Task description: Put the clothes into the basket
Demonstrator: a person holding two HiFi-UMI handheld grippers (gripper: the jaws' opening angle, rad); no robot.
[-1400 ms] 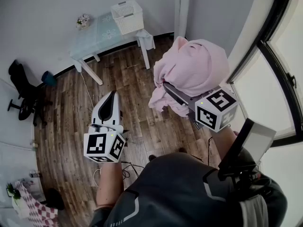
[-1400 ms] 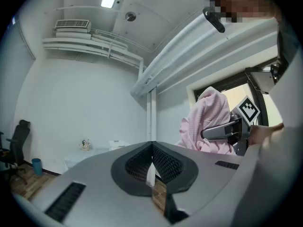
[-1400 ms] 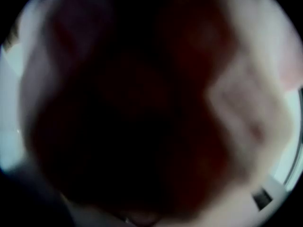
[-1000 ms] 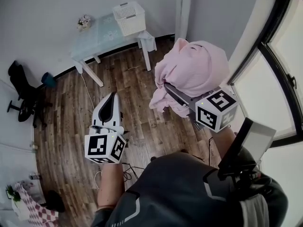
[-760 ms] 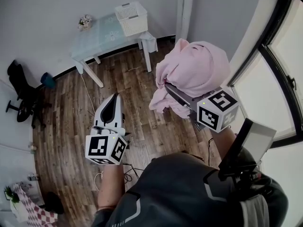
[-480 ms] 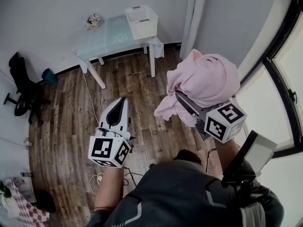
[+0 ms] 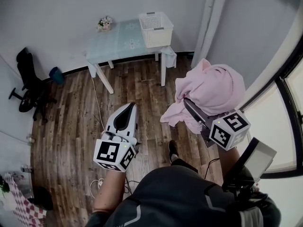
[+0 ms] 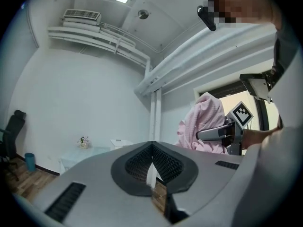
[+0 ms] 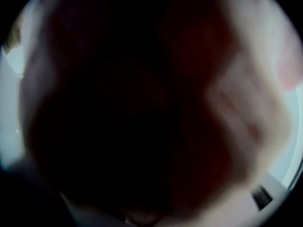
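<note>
At 2 o'clock, pink clothes (image 7: 210,89) are clamped by the right gripper (image 7: 188,104), the left gripper (image 7: 129,109) is closed on nothing, and the loose bundle could be shaken free.

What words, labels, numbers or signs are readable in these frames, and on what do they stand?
None readable.
The left marker cube and right marker cube carry only black-and-white square patterns, no letters.
The white basket and pink garment show no label or print.
</note>
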